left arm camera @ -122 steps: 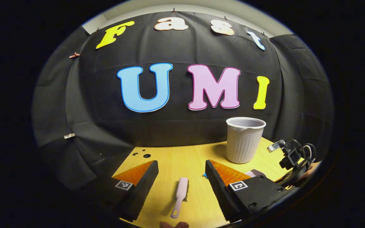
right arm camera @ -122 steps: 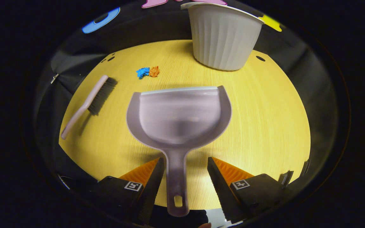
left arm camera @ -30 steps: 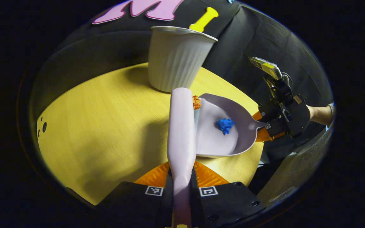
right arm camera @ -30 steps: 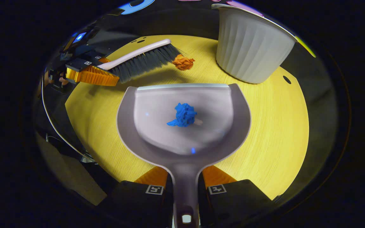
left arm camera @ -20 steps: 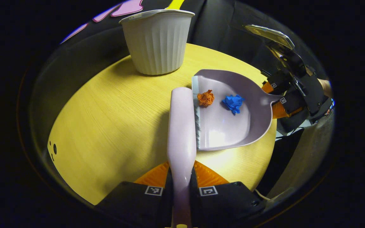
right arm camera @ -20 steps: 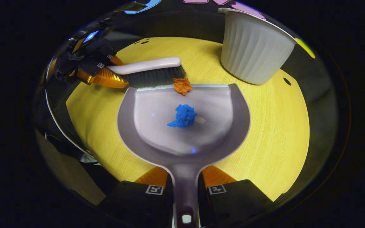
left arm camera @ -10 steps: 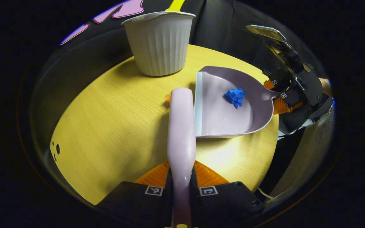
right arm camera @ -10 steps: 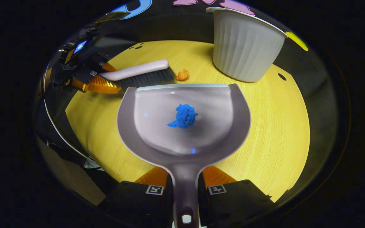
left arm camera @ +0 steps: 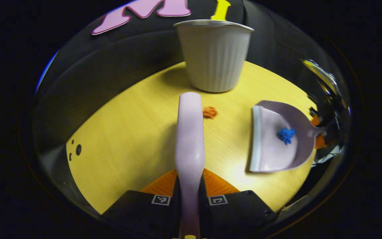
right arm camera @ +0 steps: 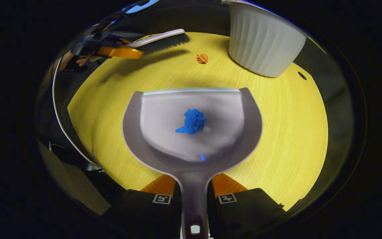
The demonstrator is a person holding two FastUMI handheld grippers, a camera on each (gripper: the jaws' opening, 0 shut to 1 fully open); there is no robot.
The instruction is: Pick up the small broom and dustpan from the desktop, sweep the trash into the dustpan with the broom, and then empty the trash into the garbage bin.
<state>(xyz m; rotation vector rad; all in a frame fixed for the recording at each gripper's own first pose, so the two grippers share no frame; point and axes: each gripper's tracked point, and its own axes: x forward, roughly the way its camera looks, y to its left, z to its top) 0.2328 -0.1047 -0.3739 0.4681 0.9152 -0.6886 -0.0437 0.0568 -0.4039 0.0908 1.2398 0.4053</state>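
A pale pink broom (left arm camera: 189, 132) is held above the desktop (left arm camera: 128, 132) – an orange paper scrap (left arm camera: 210, 112) lies just beside its head. A blue scrap (right arm camera: 192, 121) is carried in the greyish dustpan (right arm camera: 164, 132); the ribbed white bin (left arm camera: 214, 56) stands at the far edge.

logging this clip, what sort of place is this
Likely a staged recording booth, not a home: black cloth wall behind a small yellow wood-grain table, holding just a dustpan, a white ribbed bin and two scraps of paper trash.

Light fell bright on the table (left arm camera: 121, 132), throwing a soft shadow left of the broom (left arm camera: 189, 139), while fisheye edges bent, dimmed and smeared.
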